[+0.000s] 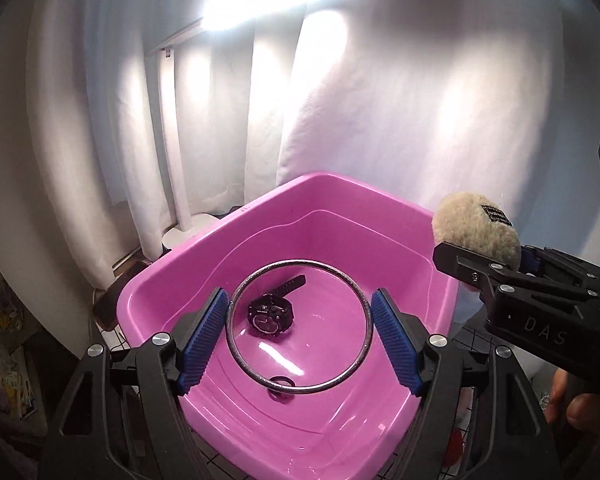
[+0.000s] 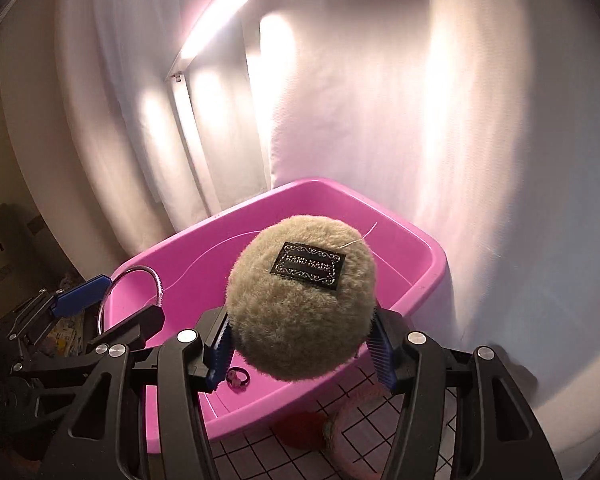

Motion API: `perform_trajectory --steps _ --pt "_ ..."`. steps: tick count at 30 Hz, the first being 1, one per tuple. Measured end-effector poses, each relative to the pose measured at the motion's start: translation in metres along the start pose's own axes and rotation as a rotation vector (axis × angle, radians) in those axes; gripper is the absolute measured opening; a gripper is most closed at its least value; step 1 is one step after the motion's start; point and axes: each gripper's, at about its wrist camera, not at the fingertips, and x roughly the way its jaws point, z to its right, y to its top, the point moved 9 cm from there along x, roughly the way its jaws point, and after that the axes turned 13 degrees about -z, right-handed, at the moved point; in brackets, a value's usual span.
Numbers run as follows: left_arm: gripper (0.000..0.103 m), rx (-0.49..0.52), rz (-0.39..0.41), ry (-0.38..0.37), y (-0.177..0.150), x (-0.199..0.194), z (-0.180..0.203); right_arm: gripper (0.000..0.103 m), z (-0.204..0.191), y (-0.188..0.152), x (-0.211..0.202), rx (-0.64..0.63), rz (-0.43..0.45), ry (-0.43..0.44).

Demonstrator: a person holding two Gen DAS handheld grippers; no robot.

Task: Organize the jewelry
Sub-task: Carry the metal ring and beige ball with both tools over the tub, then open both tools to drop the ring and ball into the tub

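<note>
1. Currently, left wrist view: left gripper (image 1: 300,334) clamped across a big metal ring (image 1: 299,326), blue pads (image 1: 202,334) touching its rim on both sides, held over the pink tub (image 1: 204,264).
2. Already in the tub: a black watch (image 1: 271,314) seen through the ring, plus a small dark ring (image 1: 281,382) near the metal ring's lower edge.
3. Risk: thin, hard, round rim against ribbed pads, so could pivot or slip out early; would drop onto the watch face.
4. Right gripper (image 1: 480,258) just beside at the tub's right rim, carrying a fluffy beige puff (image 1: 476,228). Risk of the two tools bumping over the tub.
5. Right wrist view: right gripper (image 2: 300,344) closed on the puff (image 2: 300,308), fur squashed between the pads, black label up, hanging over the tub's (image 2: 432,272) near side.
6. Risk: soft fur may cling to the pads on release; puff could land on the small ring (image 2: 236,378) below and hide it, or bounce off the rim onto the grid mat (image 2: 372,404).
7. Left gripper (image 2: 112,300) with the metal ring (image 2: 136,280) at left; close quarters, collision likely if both lower together.
</note>
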Motion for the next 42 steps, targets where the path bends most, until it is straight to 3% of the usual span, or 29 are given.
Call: perform_trajectory --steps 12,19,23,32,42 --pt "0.071 -0.12 -0.232 0.021 0.008 0.079 -0.042 0.054 0.011 0.027 0.106 0.041 -0.274 0.033" --pt "0.071 -0.134 -0.386 0.052 0.006 0.109 -0.049 0.055 0.023 0.029 0.146 0.074 -0.438 0.008" --pt "0.072 -0.159 -0.495 0.021 -0.005 0.124 -0.05 0.055 0.029 0.029 0.163 0.109 -0.507 0.008" --pt "0.073 -0.16 -0.573 0.003 -0.015 0.134 -0.051 0.059 0.028 0.03 0.184 0.115 -0.586 -0.02" --pt "0.082 -0.144 -0.557 0.005 -0.014 0.13 -0.047 0.066 0.027 0.032 0.195 0.121 -0.604 -0.035"
